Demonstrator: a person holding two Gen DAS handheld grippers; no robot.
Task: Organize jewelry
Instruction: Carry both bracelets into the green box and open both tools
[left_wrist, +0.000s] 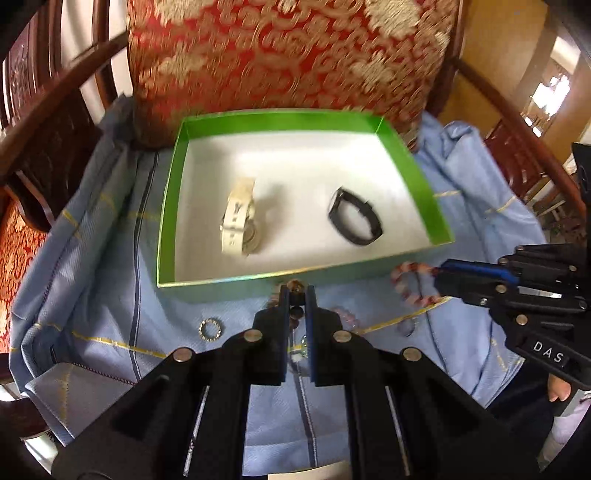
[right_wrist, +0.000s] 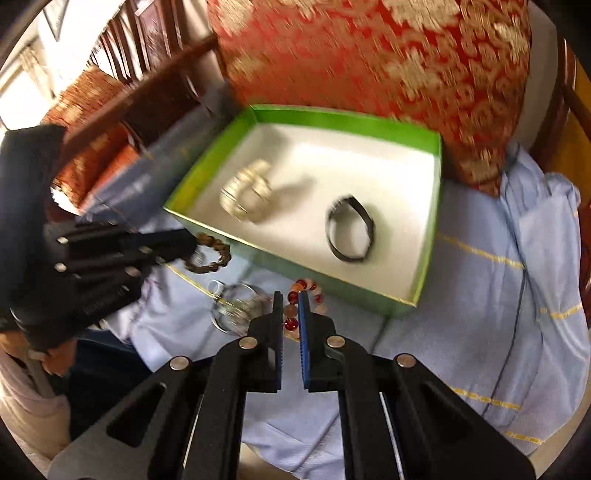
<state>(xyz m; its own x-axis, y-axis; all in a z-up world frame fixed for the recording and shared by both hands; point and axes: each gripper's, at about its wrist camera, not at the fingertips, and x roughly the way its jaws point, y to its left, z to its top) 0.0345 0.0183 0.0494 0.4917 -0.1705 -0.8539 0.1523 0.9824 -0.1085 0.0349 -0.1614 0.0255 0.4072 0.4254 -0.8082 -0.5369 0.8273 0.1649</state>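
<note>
Two watches (left_wrist: 240, 218) already lie in the green box (left_wrist: 177, 177), each claw has pinched a bead bracelet, while rings (left_wrist: 210, 328) wait on the cloth.

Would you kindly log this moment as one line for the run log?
left tool: shut on brown bead bracelet | right tool: shut on red-pink bead bracelet | green box: white watch, black band inside

Blue cloth (left_wrist: 92, 295) over chair seat, green box (left_wrist: 170, 206), ring (left_wrist: 210, 328) on it
</note>
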